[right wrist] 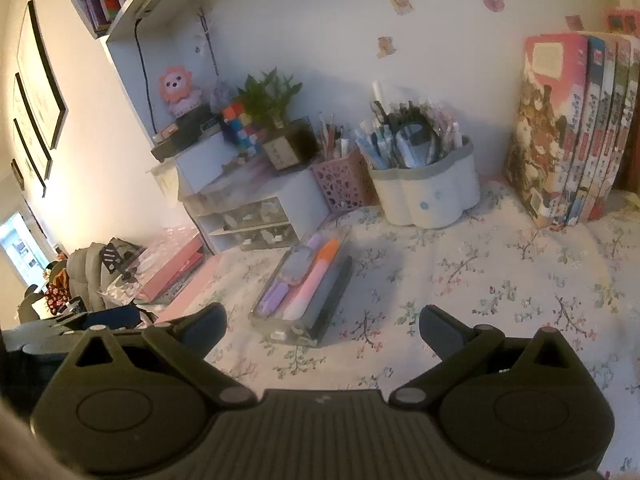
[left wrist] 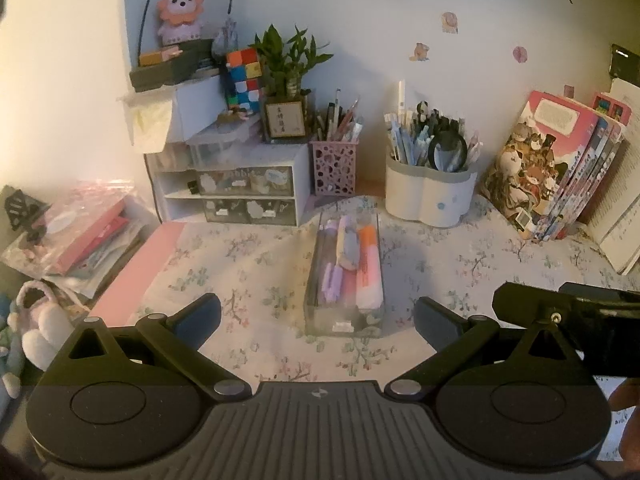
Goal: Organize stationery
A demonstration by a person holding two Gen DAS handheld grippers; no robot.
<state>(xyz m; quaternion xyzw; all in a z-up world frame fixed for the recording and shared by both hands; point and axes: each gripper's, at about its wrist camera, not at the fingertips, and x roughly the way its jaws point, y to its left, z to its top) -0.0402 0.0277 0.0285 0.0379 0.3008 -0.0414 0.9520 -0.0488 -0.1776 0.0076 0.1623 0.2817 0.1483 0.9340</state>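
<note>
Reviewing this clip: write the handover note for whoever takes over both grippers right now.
Left gripper: open, empty, held just in front of the clear pen tray.
Right gripper: open, empty, over the floral tablecloth to the tray's right.
The tray lies mid-desk holding highlighters and other pens. Behind it stand the pink mesh pen cup and the white flower-shaped holder, both full.
Done: stationery appears to be gathered in containers; no loose items visible.
Left: probably placing the tray; nothing is gripped yet.

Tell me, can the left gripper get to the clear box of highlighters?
Probably yes. The left gripper is open, the clear box lies straight ahead between its fingers, and only bare flowered tablecloth surrounds it.
</note>
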